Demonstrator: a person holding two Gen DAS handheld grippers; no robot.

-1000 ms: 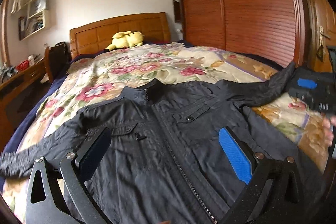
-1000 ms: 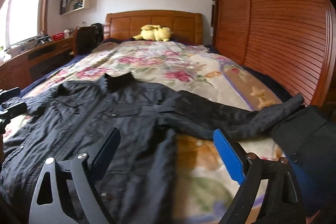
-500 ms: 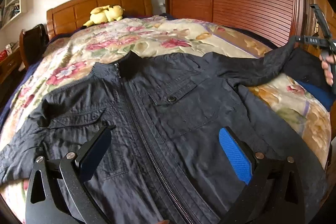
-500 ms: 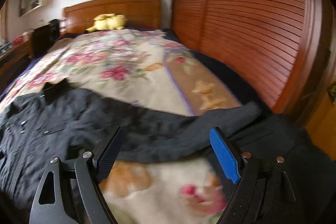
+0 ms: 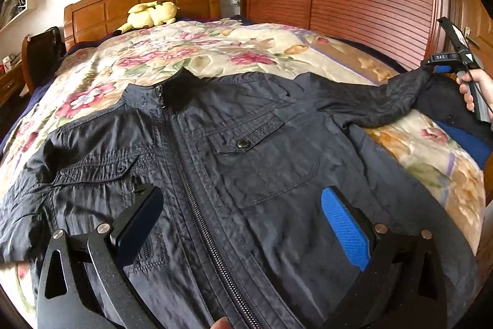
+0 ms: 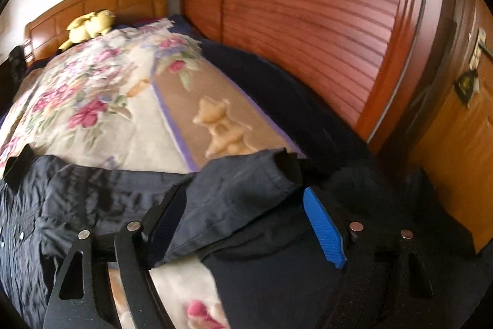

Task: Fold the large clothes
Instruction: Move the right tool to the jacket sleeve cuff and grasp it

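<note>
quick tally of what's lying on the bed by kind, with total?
Jackets: 1, black, zipped, spread flat
Plush toys: 1, yellow, by the headboard
Other dark garments: 1, at the bed's right edge, partly under the sleeve cuff
Total: 3
</note>
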